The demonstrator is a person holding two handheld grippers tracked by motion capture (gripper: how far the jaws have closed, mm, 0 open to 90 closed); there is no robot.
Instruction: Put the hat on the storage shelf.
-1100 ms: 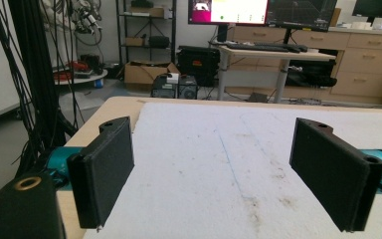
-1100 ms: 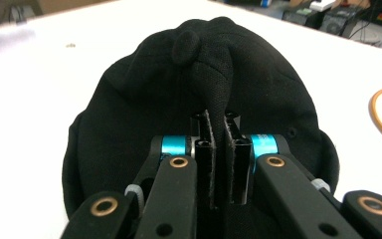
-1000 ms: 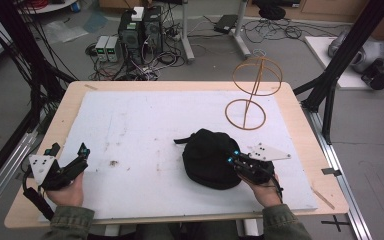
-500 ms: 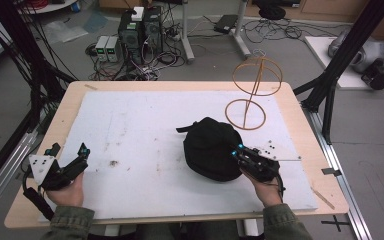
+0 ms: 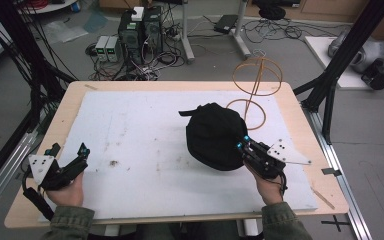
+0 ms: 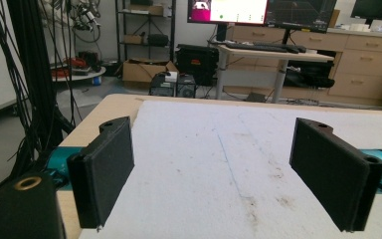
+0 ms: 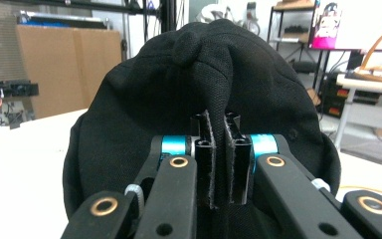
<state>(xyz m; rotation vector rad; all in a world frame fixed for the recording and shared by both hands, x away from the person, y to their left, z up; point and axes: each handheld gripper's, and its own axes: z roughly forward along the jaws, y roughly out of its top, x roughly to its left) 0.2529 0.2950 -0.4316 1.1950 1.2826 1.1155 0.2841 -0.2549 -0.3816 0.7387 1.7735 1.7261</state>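
Observation:
A black cap (image 5: 214,135) lies right of the middle of the white mat (image 5: 145,135). My right gripper (image 5: 242,143) is at its near right edge, shut on a pinched fold of the cap's fabric. In the right gripper view the fold of the black cap (image 7: 199,89) runs down between the closed jaws of the right gripper (image 7: 218,149). My left gripper (image 5: 70,154) rests at the near left corner of the table. It is open, and in the left gripper view its pads (image 6: 104,169) stand wide apart over bare mat.
A tan wire stand (image 5: 254,85) with a ring base stands just behind the cap at the back right. The table's wooden rim (image 5: 180,85) frames the mat. Black frame posts (image 5: 340,65) and cables surround the table.
The right gripper and the cap have shifted slightly toward the back of the table, and the cap's crown has puckered up. The left gripper has not moved.

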